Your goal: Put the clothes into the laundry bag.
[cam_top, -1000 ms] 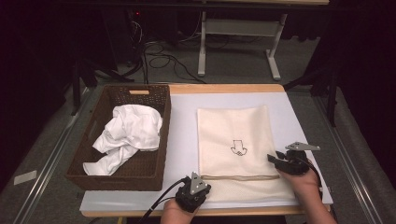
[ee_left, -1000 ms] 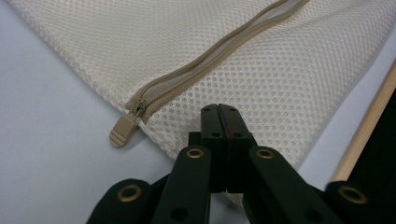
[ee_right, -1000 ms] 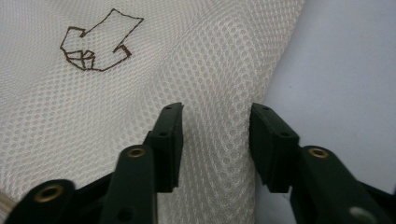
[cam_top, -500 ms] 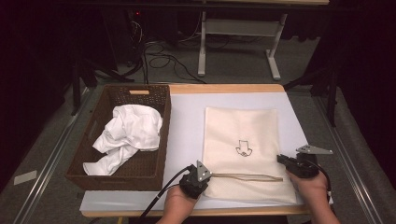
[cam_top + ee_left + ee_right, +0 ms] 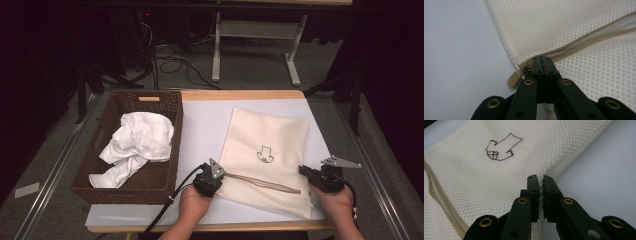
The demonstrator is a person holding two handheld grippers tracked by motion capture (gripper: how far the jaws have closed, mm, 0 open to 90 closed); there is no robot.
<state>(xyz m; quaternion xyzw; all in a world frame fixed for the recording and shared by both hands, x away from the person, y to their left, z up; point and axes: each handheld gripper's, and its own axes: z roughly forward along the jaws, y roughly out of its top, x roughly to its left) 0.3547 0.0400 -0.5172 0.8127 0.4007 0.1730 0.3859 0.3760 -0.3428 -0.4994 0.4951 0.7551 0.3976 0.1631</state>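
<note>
Fingers of the left gripper and right gripper pinch opposite edges of the mesh bag on the counter. Left gripper view: fingers clamp shut at the zipper, seemingly open. Right gripper view: fingers nip mesh; filling from the basket remains.

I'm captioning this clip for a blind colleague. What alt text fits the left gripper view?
The left tongs are shut on the zipper end of a cream mesh bag, beside its tan zipper pull. The partly open zipper runs away to the upper right, and the bag lies on a pale table.
</note>
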